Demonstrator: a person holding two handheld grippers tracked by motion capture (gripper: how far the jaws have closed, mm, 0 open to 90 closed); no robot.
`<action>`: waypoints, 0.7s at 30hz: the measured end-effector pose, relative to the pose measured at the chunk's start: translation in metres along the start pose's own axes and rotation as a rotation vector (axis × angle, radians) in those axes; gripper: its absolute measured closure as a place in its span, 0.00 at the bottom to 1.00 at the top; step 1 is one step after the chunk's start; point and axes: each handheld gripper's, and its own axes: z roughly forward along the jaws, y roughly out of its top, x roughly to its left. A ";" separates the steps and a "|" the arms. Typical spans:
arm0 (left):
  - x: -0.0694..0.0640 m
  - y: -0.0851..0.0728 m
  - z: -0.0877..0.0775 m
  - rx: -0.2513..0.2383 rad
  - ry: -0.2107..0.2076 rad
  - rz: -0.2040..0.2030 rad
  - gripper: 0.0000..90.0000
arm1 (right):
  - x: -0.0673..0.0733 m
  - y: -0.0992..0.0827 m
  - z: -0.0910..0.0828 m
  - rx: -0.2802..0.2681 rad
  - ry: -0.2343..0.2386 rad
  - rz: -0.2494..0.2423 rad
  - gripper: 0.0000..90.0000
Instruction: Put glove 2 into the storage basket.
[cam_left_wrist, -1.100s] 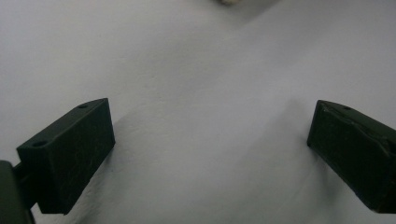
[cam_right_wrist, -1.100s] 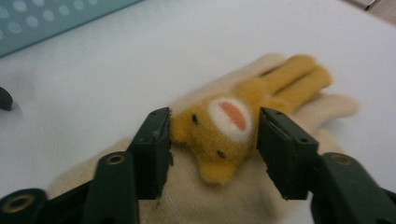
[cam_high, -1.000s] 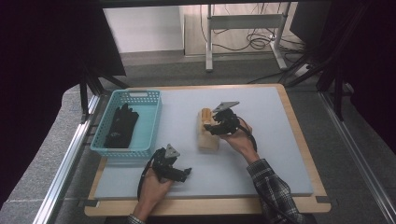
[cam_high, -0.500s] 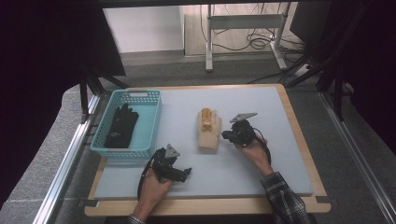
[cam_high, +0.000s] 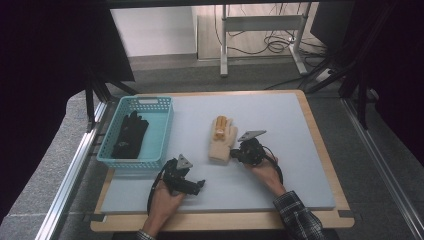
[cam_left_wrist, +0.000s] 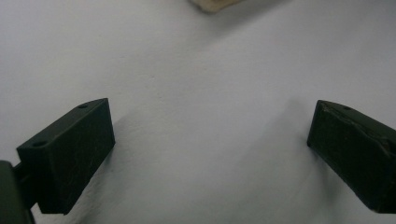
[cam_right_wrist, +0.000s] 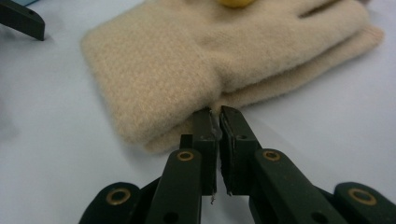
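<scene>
A beige knitted glove (cam_high: 222, 142) lies flat on the grey mat (cam_high: 280, 115), with a yellow patch (cam_high: 219, 133) near its fingers. My right gripper (cam_high: 234, 154) rests low on the mat at the glove's right side. In the right gripper view my right gripper (cam_right_wrist: 216, 113) is shut, with its tips against the edge of the glove (cam_right_wrist: 187, 60) and nothing seen between them. My left gripper (cam_high: 199, 185) sits near the front of the mat. Its jaws stand wide open over bare mat in the left gripper view (cam_left_wrist: 210, 144), where a corner of the glove (cam_left_wrist: 212, 3) shows.
A light-blue basket (cam_high: 135, 161) stands at the left of the mat with a black glove (cam_high: 129, 135) in it. A wooden board rims the mat (cam_high: 320, 150). One jaw of the left gripper (cam_right_wrist: 21, 18) shows far off in the right gripper view.
The right gripper has come off the top of the beige glove, moved right and toward the person, sunk to the mat and shut. The left gripper has stayed put.
</scene>
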 end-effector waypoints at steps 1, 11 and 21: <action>0.000 0.000 0.000 0.000 0.000 0.000 0.01 | 0.002 0.001 0.002 -0.001 0.002 -0.002 0.93; 0.000 0.000 0.000 0.000 0.000 0.000 0.01 | 0.024 0.016 0.020 -0.003 0.012 -0.041 0.90; 0.000 0.000 0.000 0.000 0.000 0.000 0.01 | 0.029 0.019 0.023 -0.003 0.003 -0.057 0.84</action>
